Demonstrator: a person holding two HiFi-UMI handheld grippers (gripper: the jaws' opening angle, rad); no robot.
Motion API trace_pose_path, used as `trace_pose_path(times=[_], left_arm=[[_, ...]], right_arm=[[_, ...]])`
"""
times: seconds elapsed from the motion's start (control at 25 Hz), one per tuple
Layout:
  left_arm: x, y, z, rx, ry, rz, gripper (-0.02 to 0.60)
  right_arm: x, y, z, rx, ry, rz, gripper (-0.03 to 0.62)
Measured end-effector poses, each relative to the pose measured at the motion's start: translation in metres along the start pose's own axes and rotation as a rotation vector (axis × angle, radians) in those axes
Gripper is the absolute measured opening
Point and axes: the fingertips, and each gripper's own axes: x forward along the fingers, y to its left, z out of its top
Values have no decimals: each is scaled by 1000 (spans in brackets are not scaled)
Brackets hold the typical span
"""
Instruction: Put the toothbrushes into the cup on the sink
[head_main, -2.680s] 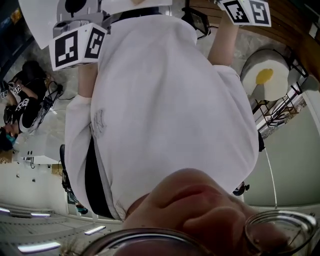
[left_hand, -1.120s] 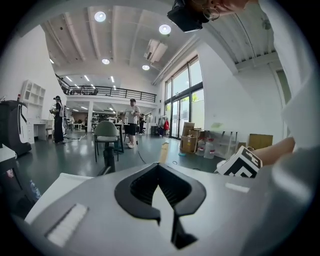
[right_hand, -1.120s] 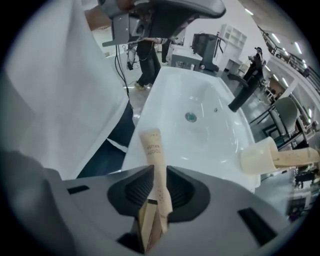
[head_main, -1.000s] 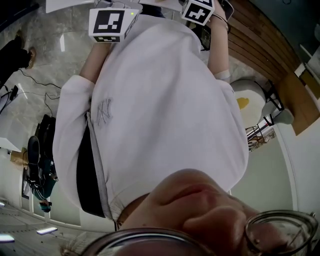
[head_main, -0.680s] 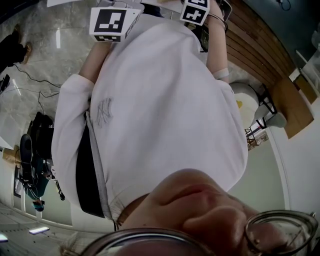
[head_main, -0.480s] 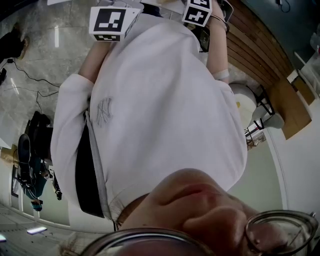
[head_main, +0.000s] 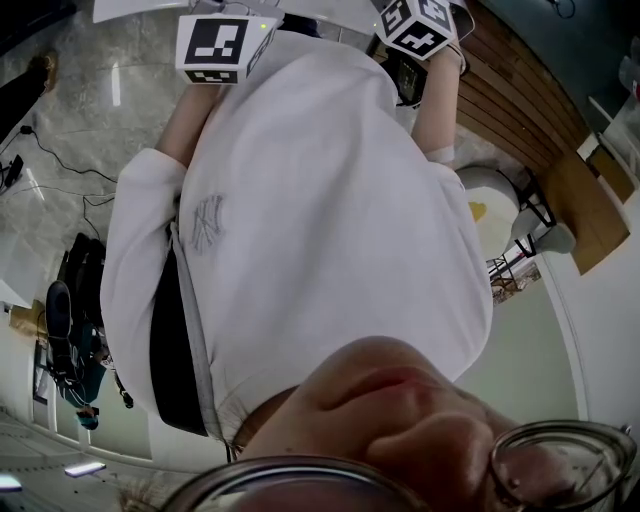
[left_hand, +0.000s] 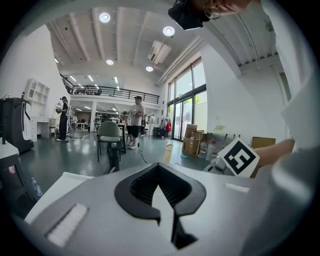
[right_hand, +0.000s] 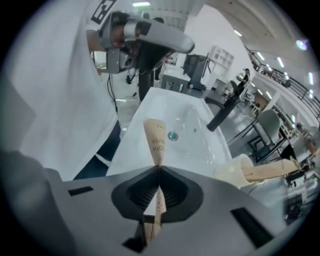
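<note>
In the right gripper view my right gripper (right_hand: 160, 168) is shut on a brown paper-wrapped toothbrush (right_hand: 155, 140); its jaws have just been closing on it. The wrapper sticks out past the tips, above the white sink (right_hand: 150, 112). A cream cup (right_hand: 235, 172) stands at the sink's right with another wrapped toothbrush (right_hand: 272, 170) lying in it. My left gripper (left_hand: 159, 165) points out into the hall with its jaws together and nothing between them. The head view shows only the marker cubes, the left one (head_main: 222, 45) and the right one (head_main: 420, 25).
A black tap (right_hand: 223, 112) rises at the back of the basin, near the drain (right_hand: 172, 135). The person's white shirt (head_main: 320, 220) fills the head view. Beyond the left gripper lie a green chair (left_hand: 109, 134), stacked boxes (left_hand: 192, 145) and people standing far off.
In the head view the right gripper's marker cube has shifted right and tilted. The left cube has stayed where it was.
</note>
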Motion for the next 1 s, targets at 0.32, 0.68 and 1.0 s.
trace_pose_path(times=[0.32, 0.68, 1.0], left_arm=[[5, 5, 14, 10, -51, -44, 6], [15, -9, 30, 45, -80, -86, 6], [26, 7, 28, 42, -87, -106, 6]], right_arm=[[-25, -32, 29, 138, -184, -161, 12], [-86, -85, 37, 437, -534, -427, 12], [-151, -139, 30, 808, -1047, -650, 12]])
